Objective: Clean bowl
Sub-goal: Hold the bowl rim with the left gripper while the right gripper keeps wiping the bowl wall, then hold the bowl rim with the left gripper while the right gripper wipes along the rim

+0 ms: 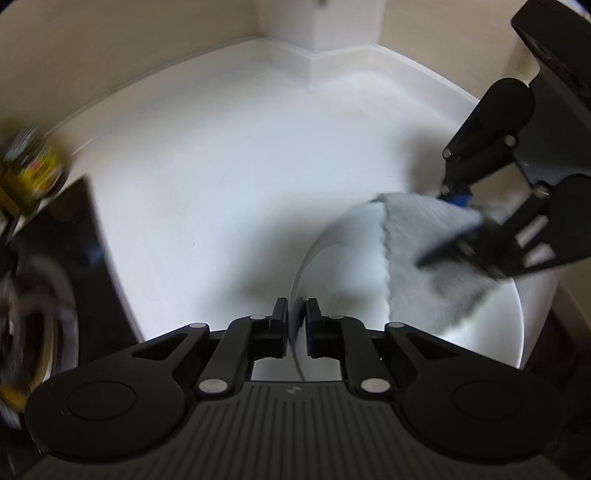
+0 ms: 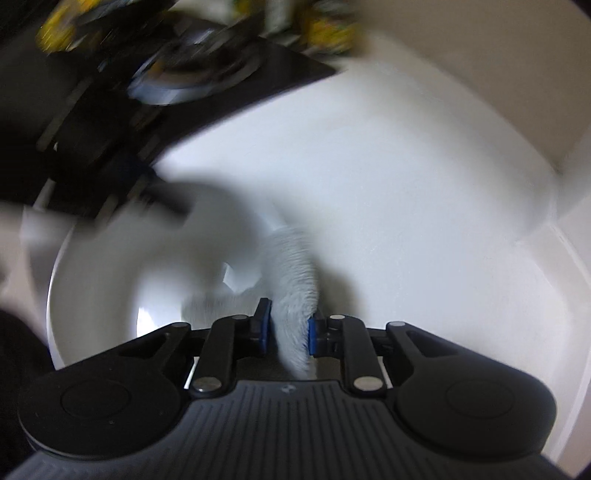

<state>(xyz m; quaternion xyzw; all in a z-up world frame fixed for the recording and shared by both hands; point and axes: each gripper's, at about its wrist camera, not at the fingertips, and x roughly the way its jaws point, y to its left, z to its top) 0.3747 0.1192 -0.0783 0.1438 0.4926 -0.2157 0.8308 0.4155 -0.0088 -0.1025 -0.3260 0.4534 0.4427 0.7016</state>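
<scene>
Left tool [image 1: 295, 314] clamped on near rim of white bowl [image 1: 491, 332], one finger each side of the wall. Right tool [image 2: 290, 325] gripping grey cloth [image 2: 295, 280] between blue pads, cloth draped into the bowl's interior, hanging over the far rim in left view. Bowl sitting on white worktop [image 1: 221, 166], near its right edge. Further out: black panel [image 1: 85, 236] at left with blurred yellow-labelled items [image 1: 33, 166]. Beige wall corner [image 1: 317, 26] behind.

My left gripper [image 1: 295, 319] is clamped on the white bowl's [image 1: 491, 332] rim, bowl on the white counter [image 1: 221, 177]. Right gripper [image 1: 463, 218] pinches the grey cloth [image 1: 424, 258], draped inside the bowl. Black tray [image 1: 79, 236] at left edge, blurred.
</scene>
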